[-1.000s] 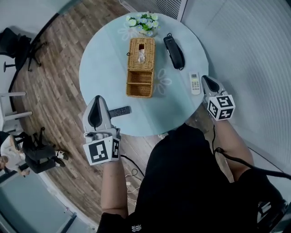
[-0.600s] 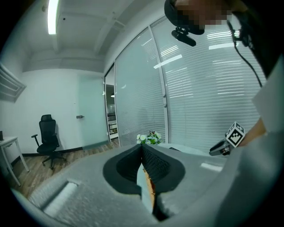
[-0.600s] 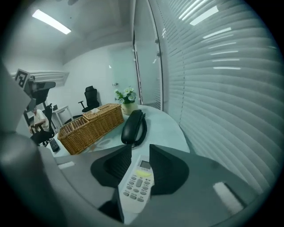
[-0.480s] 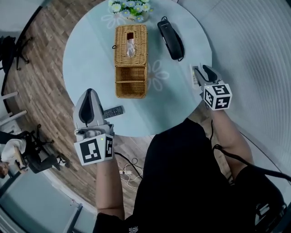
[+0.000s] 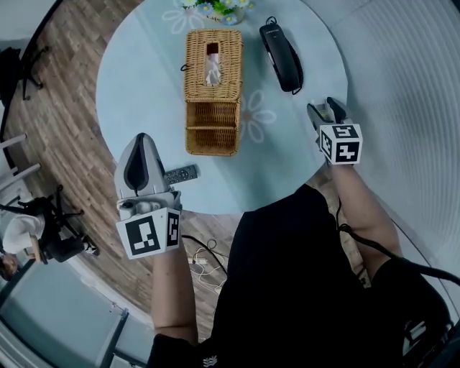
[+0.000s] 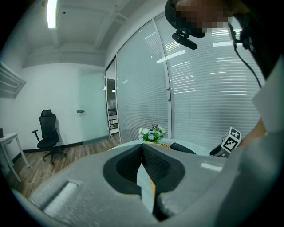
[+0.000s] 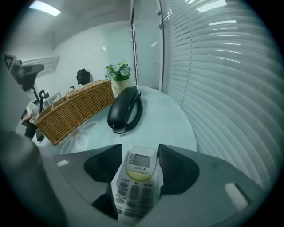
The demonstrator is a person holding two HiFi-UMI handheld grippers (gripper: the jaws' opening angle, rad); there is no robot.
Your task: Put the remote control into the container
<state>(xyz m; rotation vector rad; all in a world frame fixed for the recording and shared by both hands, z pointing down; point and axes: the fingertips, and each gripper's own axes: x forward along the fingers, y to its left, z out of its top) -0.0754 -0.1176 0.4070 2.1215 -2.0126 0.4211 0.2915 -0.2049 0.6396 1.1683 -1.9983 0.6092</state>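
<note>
A round table (image 5: 136, 79) of pale blue, glossy glass, printed with white flower outlines, is seen from above over a wood-plank floor (image 5: 65, 93). Near its middle a long rectangular basket of woven tan wicker (image 5: 230, 72) is set. One end is lidded, with a slot from which tissue protrudes, and the other end is an open compartment. Beside it a black, curved plastic telephone (image 5: 282, 56) with a coiled cord is laid, and a pot of white flowers (image 5: 215, 4) is cut off by the upper edge. The white plastic remote control (image 7: 137, 177) is oblong, with a small grey screen, a yellow band and rows of pale buttons. It lies on the table near the right edge, well apart from the basket, between the jaws of the right claw (image 7: 140, 148). Those jaws have just been opening and are spread wide on either side of it, so no grip is made. In the head view this remote is almost wholly covered by the right claw (image 5: 327, 111), and its face is shown only in the right gripper view. The left claw (image 5: 141, 140) is held over the table's near edge with its jaws brought together on nothing, just beside a slim black remote (image 5: 181, 173). That remote is missed by the left gripper view, where a black office chair (image 6: 48, 131) is shown instead.
</note>
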